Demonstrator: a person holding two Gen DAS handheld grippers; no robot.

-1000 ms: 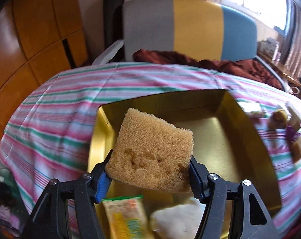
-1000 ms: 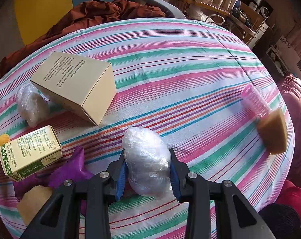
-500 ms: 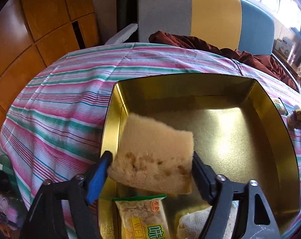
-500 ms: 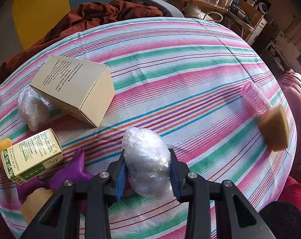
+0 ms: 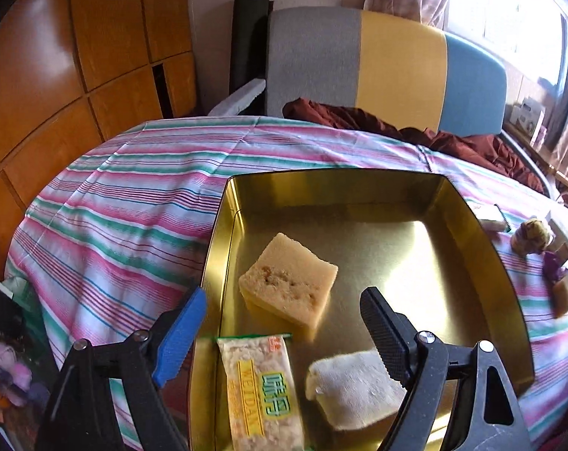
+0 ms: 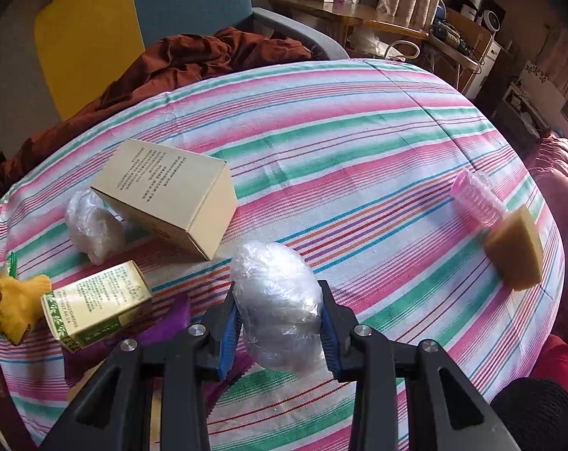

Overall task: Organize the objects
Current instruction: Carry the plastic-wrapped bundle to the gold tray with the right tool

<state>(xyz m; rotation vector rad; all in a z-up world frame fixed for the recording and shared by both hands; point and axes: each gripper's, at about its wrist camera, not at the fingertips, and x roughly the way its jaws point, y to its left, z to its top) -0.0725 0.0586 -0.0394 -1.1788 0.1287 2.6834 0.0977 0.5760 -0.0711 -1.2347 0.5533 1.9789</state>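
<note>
In the left wrist view, the left tongs (image 5: 284,319) are seen released, the jaws spread wide with nothing between them. The yellow sponge (image 5: 289,285) lies free on the floor of the gold tin (image 5: 483,233), near its left wall. A snack packet (image 5: 259,391) and a white pad (image 5: 353,387) rest at the tin's near edge, under the tongs. The tin sits on the striped worktop (image 5: 133,206). Should the tongs be lowered or swung carelessly, the packet or the pad could be caught by a finger and dragged out over the near rim.

In the right wrist view, the right tongs (image 6: 280,323) are clenched on a crumpled plastic bundle (image 6: 276,300), which appears held just above the worktop. A brown carton (image 6: 171,191), a green box (image 6: 96,304), a second plastic wad (image 6: 92,225), a yellow toy (image 6: 13,304), a pink bottle (image 6: 476,197) and another sponge (image 6: 515,253) remain scattered. The bundle is soft and slick, so it could squeeze out of the pads during carrying and fall short of the tin
</note>
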